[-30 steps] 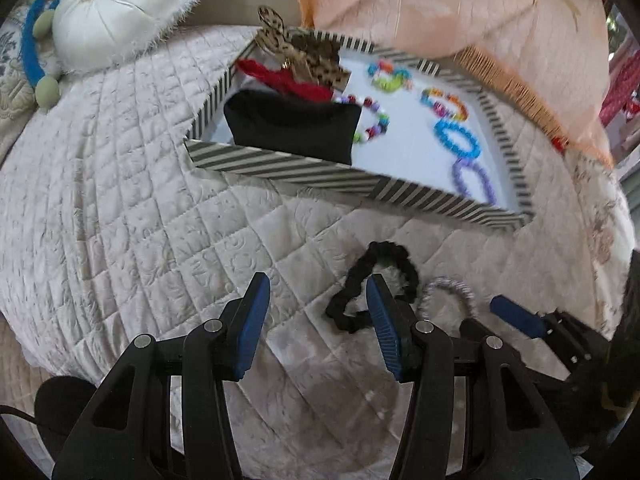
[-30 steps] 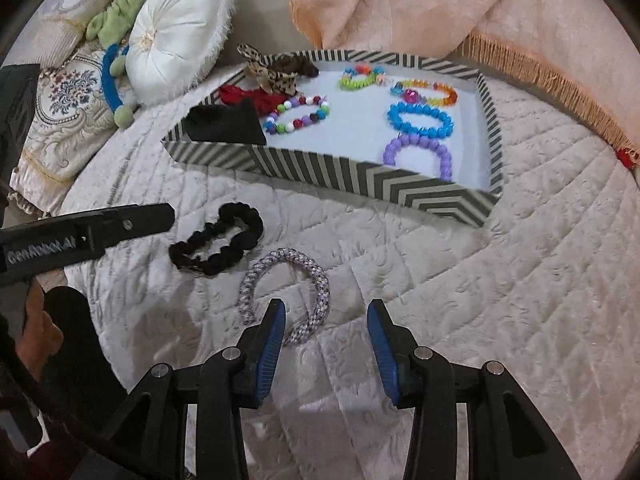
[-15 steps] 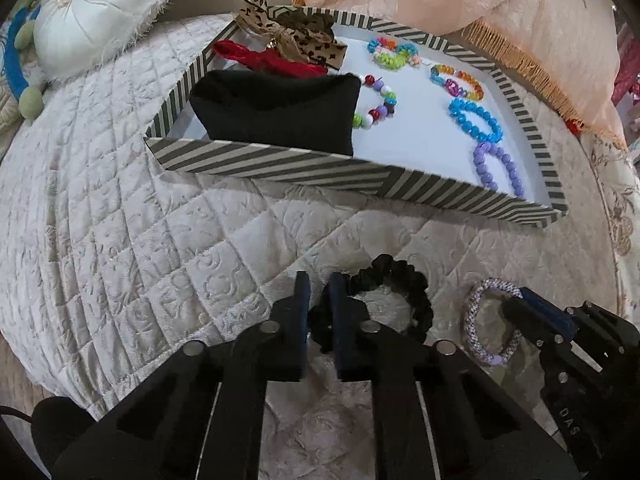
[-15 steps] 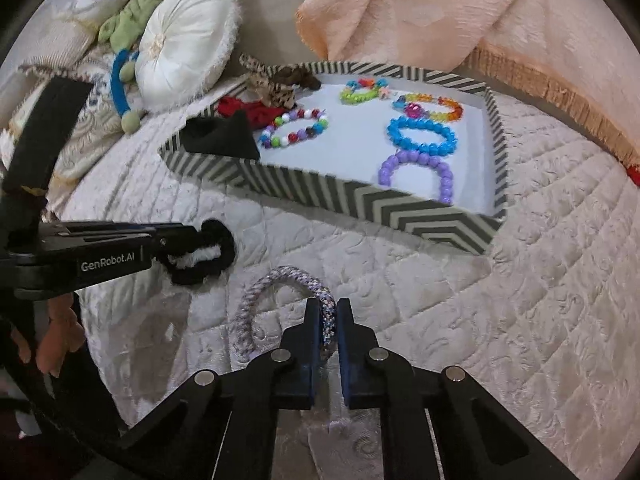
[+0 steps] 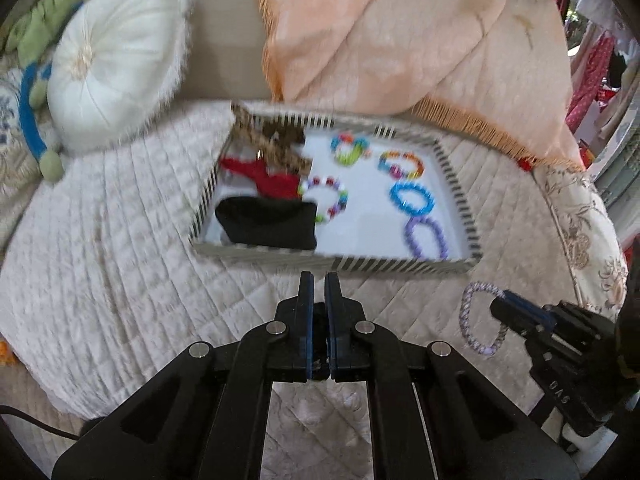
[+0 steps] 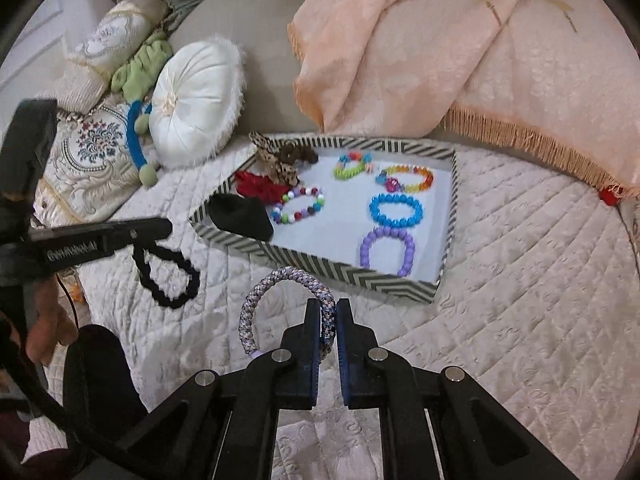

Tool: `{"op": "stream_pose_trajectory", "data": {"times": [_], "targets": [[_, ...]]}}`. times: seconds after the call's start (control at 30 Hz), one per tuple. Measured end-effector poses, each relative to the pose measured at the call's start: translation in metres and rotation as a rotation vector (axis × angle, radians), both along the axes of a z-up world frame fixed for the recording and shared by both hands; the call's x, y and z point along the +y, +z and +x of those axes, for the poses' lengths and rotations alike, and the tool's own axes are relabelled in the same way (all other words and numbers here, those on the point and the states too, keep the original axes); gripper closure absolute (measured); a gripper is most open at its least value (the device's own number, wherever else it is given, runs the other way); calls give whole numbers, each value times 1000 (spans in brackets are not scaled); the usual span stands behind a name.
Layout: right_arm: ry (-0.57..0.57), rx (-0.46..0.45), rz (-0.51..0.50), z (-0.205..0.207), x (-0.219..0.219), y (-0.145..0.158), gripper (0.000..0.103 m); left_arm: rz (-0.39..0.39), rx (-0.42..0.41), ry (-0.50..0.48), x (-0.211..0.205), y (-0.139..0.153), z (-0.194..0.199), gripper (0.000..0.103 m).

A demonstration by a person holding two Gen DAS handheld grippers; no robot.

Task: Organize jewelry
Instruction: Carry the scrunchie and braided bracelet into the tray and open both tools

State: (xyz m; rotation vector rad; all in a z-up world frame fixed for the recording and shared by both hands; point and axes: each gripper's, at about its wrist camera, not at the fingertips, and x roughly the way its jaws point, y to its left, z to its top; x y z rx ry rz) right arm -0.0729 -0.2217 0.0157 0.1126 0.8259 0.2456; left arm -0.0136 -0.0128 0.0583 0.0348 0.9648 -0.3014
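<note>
Pinching the braided lilac-and-white bracelet (image 6: 288, 312), the right claw (image 6: 329, 314) holds it upright just in front of the near wall of the striped tray (image 6: 320, 266), above the quilted bed cover (image 6: 520, 320). The left claw (image 5: 319, 292) has its fingers pressed onto a black scrunchie (image 6: 166, 276), which hangs in a loop below the tips in the right wrist view; in the left wrist view only a dark scrap shows between the pads.

The tray sits on the bed and has a white floor. Along its right side lie a purple bead bracelet (image 6: 387, 250) nearest the front, a blue bead bracelet (image 6: 395, 210) behind it, and an orange and yellow mixed one (image 6: 406, 178) further back. A green and multicolour bracelet (image 6: 352, 166) rests at the rear centre, and a bracelet of mixed white, purple and red beads (image 6: 298, 210) lies in the middle. On the left side are a black folded cloth piece (image 6: 240, 216) at the front corner, a red scrunchie (image 6: 256, 186) behind it, and a leopard-print bow (image 6: 276, 160) at the back corner, partly over the rim.

A round white cushion (image 6: 196, 100) stands beyond the tray to the left, and a peach fringed blanket (image 6: 440, 48) is draped behind it.
</note>
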Motion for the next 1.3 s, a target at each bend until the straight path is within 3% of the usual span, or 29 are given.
{"op": "stream_pose_trajectory", "data": {"times": [0.37, 0.6, 0.77, 0.93, 1.0, 1.07, 1.3], "targets": [[-11, -29, -24, 4, -9, 19, 96, 49, -96, -46, -28, 37, 7, 99], [-30, -27, -31, 9, -22, 23, 96, 72, -116, -77, -48, 41, 13, 99], [-32, -10, -6, 13, -27, 17, 96, 60, -88, -70, -50, 34, 22, 99], [-4, 9, 17, 14, -22, 7, 96, 13, 44, -96, -33, 8, 27, 97], [2, 22, 16, 16, -20, 2, 96, 54, 78, -75, -22, -14, 29, 89], [7, 32, 17, 18, -19, -2, 96, 84, 118, -51, -11, -35, 30, 74], [13, 72, 13, 23, -20, -17, 96, 92, 248, 52, 11, -102, 46, 64]]}}
